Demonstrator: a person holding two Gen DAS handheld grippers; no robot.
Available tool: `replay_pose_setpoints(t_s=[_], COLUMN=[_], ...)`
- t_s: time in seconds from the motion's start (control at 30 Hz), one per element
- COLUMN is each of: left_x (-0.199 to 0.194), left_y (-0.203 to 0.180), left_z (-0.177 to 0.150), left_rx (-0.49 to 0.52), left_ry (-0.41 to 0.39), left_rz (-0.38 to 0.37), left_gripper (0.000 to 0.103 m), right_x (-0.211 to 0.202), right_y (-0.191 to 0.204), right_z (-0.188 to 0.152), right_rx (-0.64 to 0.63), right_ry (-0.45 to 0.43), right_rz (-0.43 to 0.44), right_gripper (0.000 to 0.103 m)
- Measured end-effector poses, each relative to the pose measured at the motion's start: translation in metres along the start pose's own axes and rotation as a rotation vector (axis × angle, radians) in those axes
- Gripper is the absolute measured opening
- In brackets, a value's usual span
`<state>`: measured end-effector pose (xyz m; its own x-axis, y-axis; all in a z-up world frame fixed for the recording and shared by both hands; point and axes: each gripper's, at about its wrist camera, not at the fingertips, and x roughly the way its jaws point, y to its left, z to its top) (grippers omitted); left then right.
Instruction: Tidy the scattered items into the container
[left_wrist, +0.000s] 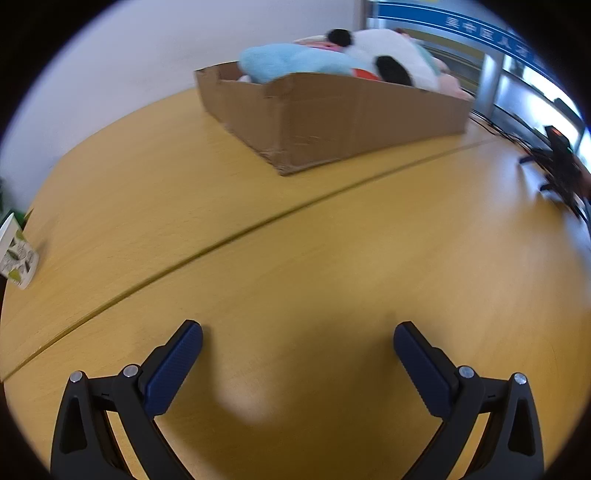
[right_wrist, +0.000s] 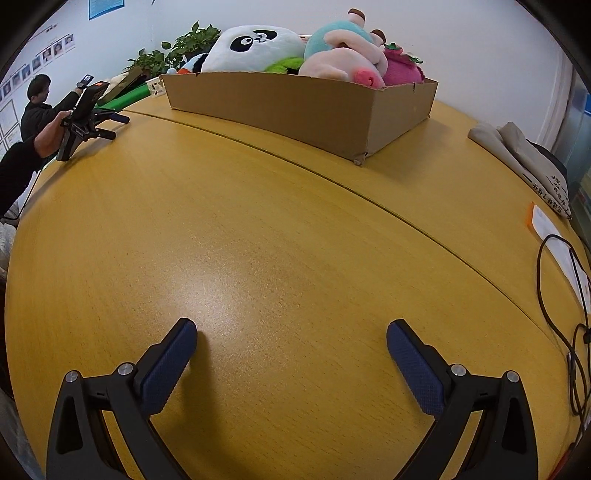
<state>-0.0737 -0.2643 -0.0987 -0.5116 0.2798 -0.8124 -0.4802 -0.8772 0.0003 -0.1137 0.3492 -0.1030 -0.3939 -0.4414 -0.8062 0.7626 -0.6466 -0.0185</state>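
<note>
A shallow cardboard box stands on the wooden table, piled with plush toys: a light blue one and a black-and-white panda. In the right wrist view the same box holds the panda, a teal and pink toy and a magenta strawberry toy. My left gripper hangs open over bare table in front of the box, with nothing between its blue pads. My right gripper is also open and empty, well short of the box.
A patterned carton sits at the table's left edge. A hand holds the left gripper at far left, with a person behind it. A beige cloth bag, papers and a black cable lie at right. Potted plants stand behind the box.
</note>
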Motion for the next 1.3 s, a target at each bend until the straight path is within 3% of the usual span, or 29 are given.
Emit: replay_pose_setpoints(t_s=[0.1,1.3], left_x=[-0.0058,0.0006], left_y=[-0.0018,-0.0083], left_z=[-0.0082,0.0005], left_rx=[0.039,0.043], left_ry=[-0.002,-0.002], left_rz=[-0.027,-0.024], left_gripper=[0.103,0.103], right_x=[-0.0027,-0.0012], right_y=[-0.0025,-0.003], right_z=[-0.0028,-0.0036], right_rx=[-0.003,-0.005], right_ry=[0.001,0.0], right_rz=[0.005,0.001], right_gripper=[0.103,0.103])
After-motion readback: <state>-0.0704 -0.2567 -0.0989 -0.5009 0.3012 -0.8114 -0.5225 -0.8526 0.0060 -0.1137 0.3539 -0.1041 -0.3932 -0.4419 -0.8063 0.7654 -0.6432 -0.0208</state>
